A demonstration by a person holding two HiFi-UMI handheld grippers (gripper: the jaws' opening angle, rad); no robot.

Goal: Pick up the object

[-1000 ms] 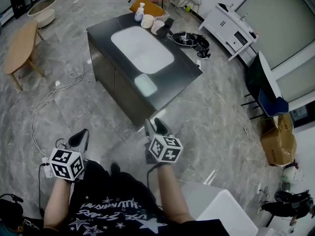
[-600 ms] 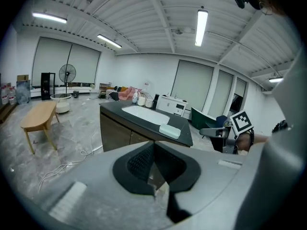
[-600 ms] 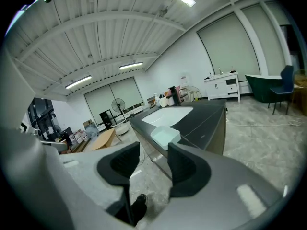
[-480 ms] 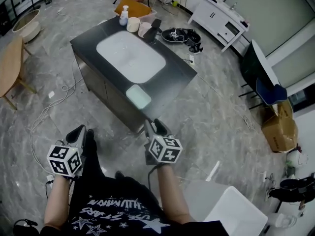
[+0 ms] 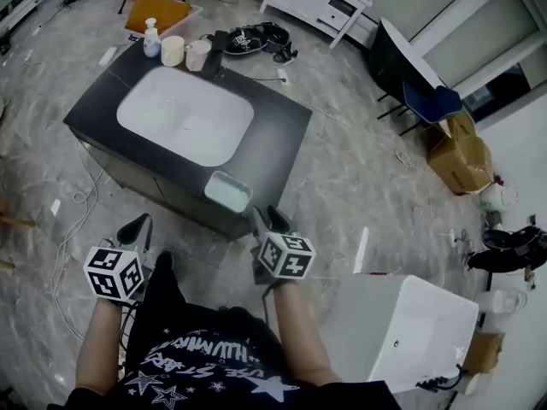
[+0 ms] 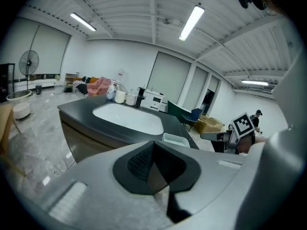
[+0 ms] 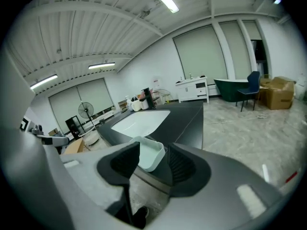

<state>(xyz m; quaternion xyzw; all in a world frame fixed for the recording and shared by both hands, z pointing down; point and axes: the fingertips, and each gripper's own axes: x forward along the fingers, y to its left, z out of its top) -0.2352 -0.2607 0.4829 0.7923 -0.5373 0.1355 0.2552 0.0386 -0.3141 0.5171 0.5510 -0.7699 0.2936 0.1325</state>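
A pale green rectangular tray (image 5: 227, 191) lies on the near corner of a black vanity counter (image 5: 282, 135) that holds a white sink basin (image 5: 184, 114). My right gripper (image 5: 267, 216) hovers just in front of that corner, open, with the tray (image 7: 148, 155) framed between its jaws at some distance. My left gripper (image 5: 137, 225) hangs lower left, off the counter, over the floor, its pads closed together on nothing. From the left gripper view the tray (image 6: 175, 139) sits beyond the jaws, slightly right.
A pump bottle (image 5: 151, 32) and two cups (image 5: 185, 52) stand at the counter's far edge. Shoes (image 5: 256, 37), a white cabinet (image 5: 320, 2), a blue chair (image 5: 427, 101) and cardboard boxes (image 5: 461, 156) lie beyond. A white tub (image 5: 410, 331) stands close at the right. Cables (image 5: 73, 220) trail on the floor.
The counter has slid left and nearer in the head view as the person closes on its near corner. Both grippers keep about the same pose and jaw states.
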